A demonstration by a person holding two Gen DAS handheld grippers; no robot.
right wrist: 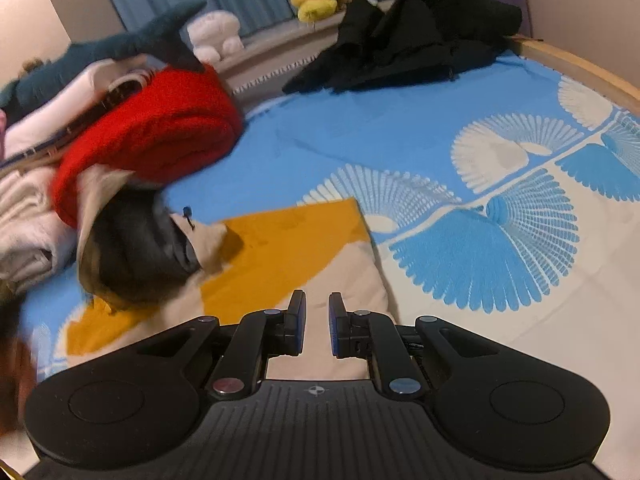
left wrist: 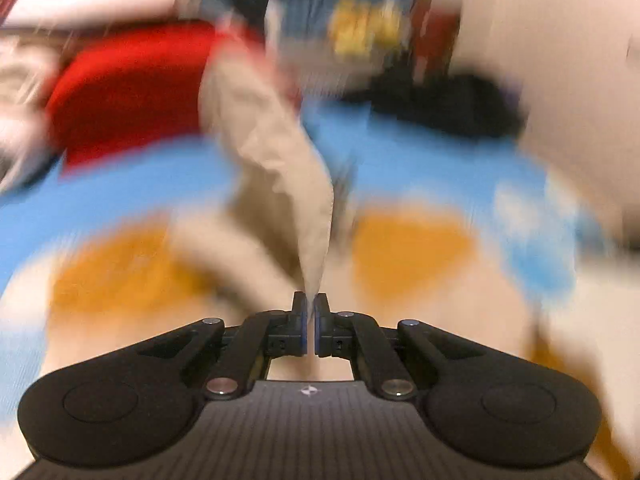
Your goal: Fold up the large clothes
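Left gripper [left wrist: 310, 312] clamped on beige garment [left wrist: 276, 152], lifted over blue bedspread [left wrist: 420, 164]; red bundle [left wrist: 128, 92] near bed's far-left edge; heavily blurred.

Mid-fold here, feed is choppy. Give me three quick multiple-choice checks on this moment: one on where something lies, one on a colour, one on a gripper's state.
1. Where does the black jacket lie?
A. far end of the bed
B. under the right gripper
C. on the red pile

2. What colour is the folded blanket on the clothes pile?
A. green
B. red
C. purple

3. What is the left gripper doing?
A. wide open, empty
B. pressed flat on the bed
C. shut on beige cloth

Answers: 1 A, it lies near the toys by the curtain; 2 B, plainly red; 3 C, cloth runs between its closed pads.
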